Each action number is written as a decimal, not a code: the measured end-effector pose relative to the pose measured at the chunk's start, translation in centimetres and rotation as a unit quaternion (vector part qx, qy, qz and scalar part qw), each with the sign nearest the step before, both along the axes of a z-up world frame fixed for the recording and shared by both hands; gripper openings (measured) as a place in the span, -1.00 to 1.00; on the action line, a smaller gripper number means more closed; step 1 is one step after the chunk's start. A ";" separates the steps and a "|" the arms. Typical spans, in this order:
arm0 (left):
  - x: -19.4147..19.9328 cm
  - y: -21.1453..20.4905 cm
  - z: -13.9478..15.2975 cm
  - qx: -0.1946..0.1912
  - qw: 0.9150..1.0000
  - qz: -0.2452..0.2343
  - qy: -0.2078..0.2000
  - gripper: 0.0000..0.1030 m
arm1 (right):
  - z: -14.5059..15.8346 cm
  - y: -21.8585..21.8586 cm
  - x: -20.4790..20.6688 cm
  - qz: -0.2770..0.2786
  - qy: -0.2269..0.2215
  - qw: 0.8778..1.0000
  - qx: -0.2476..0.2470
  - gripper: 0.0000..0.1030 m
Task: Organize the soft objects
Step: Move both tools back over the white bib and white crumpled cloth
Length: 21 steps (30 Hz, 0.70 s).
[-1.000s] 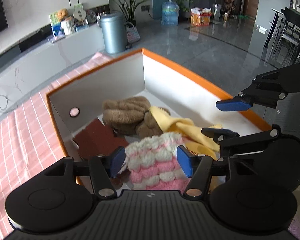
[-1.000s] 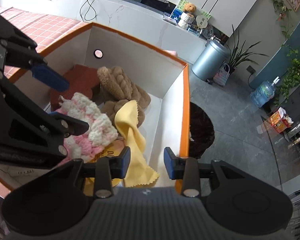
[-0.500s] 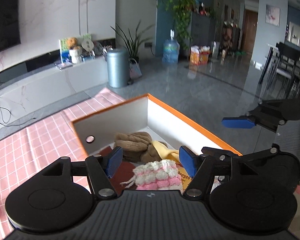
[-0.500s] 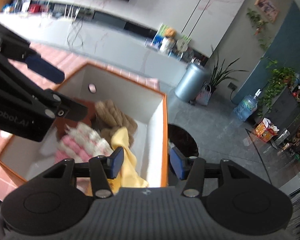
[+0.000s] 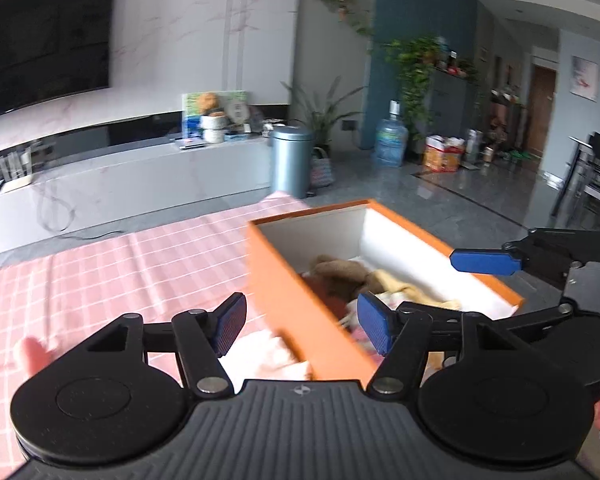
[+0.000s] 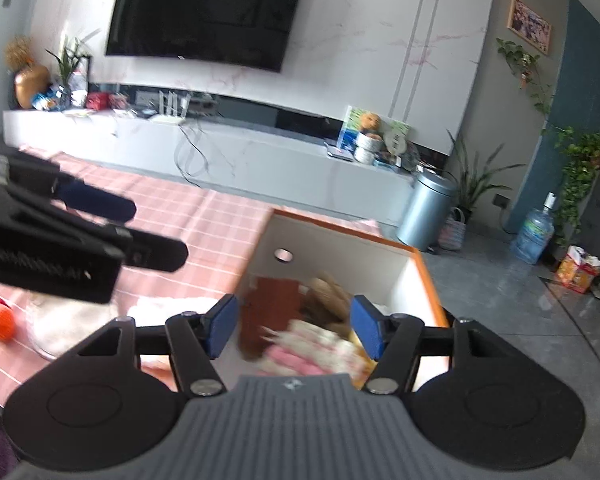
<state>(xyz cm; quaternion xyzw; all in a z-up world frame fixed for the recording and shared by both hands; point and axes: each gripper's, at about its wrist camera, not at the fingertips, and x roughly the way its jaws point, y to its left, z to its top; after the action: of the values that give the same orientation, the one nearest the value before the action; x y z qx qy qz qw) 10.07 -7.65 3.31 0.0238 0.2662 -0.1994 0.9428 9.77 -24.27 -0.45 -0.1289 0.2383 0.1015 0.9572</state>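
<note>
An orange box [image 5: 300, 312] with white inner walls [image 6: 340, 256] stands on the pink checked tablecloth [image 5: 100, 272]. Inside lie a brown plush toy [image 5: 340, 272], a yellow cloth [image 5: 404, 284], a dark red cloth [image 6: 268, 304] and a pink-and-white knitted piece [image 6: 312, 348]. My left gripper [image 5: 300, 328] is open and empty, raised over the box's near wall. My right gripper [image 6: 292, 324] is open and empty above the box. A pale soft item [image 5: 268, 354] lies on the cloth beside the box, under the left gripper.
An orange ball [image 6: 0, 320] and a clear bowl [image 6: 56, 328] sit on the tablecloth at the left. Beyond the table are a white TV bench [image 6: 220, 152], a grey bin [image 6: 424, 208] and a water bottle [image 6: 534, 236].
Both grippers have risen and drawn back from inside the box. The left gripper has swung left to the box's near wall. The right gripper's jaws stand wider than before.
</note>
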 end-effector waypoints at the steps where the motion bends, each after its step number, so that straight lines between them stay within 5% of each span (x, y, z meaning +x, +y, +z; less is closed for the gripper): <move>1: -0.1 0.7 -0.2 -0.003 1.000 0.006 0.003 0.46 | -0.1 0.7 -0.1 0.007 -0.002 1.000 0.001 0.21; 11: -0.6 6.6 -2.5 -0.018 0.998 0.044 0.038 0.41 | -1.6 6.7 -0.5 0.109 0.001 0.993 -0.045 0.22; 21: -0.7 10.7 -5.0 -0.005 0.997 0.040 0.073 0.30 | -4.4 10.5 3.2 0.167 0.086 0.978 -0.090 0.26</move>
<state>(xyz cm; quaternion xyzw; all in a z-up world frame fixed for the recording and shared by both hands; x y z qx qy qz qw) 9.37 3.08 -1.67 -0.0060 0.3341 -0.1644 0.9281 12.93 -13.81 -4.84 -0.2437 0.3034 0.2487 0.8870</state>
